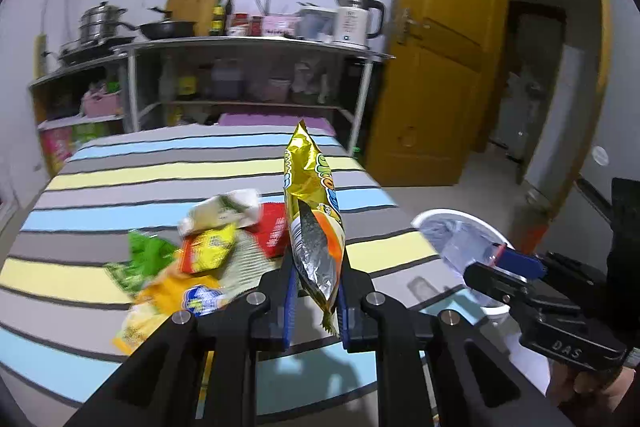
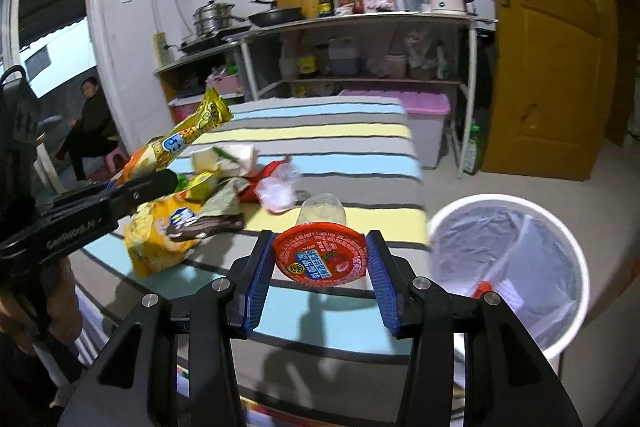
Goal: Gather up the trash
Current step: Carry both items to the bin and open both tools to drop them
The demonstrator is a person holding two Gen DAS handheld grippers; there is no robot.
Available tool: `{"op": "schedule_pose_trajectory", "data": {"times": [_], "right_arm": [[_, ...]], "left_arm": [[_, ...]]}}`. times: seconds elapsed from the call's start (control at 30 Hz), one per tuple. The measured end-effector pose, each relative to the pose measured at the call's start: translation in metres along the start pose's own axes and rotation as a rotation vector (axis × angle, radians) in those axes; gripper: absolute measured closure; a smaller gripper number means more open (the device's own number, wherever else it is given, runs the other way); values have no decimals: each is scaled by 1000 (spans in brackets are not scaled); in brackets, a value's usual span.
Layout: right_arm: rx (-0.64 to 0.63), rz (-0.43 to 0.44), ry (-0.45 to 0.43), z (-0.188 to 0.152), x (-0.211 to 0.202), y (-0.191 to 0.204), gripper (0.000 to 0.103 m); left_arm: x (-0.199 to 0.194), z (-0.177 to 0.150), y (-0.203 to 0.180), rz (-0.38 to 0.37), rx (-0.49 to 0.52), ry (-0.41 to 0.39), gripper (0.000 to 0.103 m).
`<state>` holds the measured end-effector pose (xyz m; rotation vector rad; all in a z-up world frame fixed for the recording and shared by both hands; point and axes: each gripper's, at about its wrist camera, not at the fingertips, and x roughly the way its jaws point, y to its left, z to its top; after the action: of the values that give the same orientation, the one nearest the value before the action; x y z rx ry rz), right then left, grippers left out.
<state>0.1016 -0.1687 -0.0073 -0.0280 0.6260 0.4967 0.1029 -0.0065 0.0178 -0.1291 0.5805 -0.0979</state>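
My left gripper (image 1: 316,267) is shut on a long gold and silver snack wrapper (image 1: 310,195), which stands upright above the striped table (image 1: 120,155). In the right wrist view the same wrapper (image 2: 188,135) sticks up from the left gripper at the left. My right gripper (image 2: 320,259) is shut on a clear plastic cup with a red foil lid (image 2: 320,255), held lid toward the camera. A heap of wrappers (image 2: 192,203) lies on the table behind it. The white bin with a clear liner (image 2: 508,263) stands on the floor to the right.
A metal shelf rack (image 2: 360,27) with pans, bottles and a kettle stands behind the table. A pink-lidded box (image 2: 424,123) sits at its foot. A yellow door (image 2: 552,47) is at the right. A person (image 2: 90,123) sits far left.
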Motion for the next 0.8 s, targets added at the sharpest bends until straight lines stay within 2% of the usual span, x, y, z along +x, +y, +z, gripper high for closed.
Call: {"op": "schedule_pose_trajectory", "data": {"times": [0.53,0.8], "right_arm": [[126,-147,-23,-9,-23,-80,56],[184,-185,-13,-16,-21,-110,56]], "left_arm": [[52,10,-96,-190,134,52,87],[78,4,-121,-229,162,100,87]]}}
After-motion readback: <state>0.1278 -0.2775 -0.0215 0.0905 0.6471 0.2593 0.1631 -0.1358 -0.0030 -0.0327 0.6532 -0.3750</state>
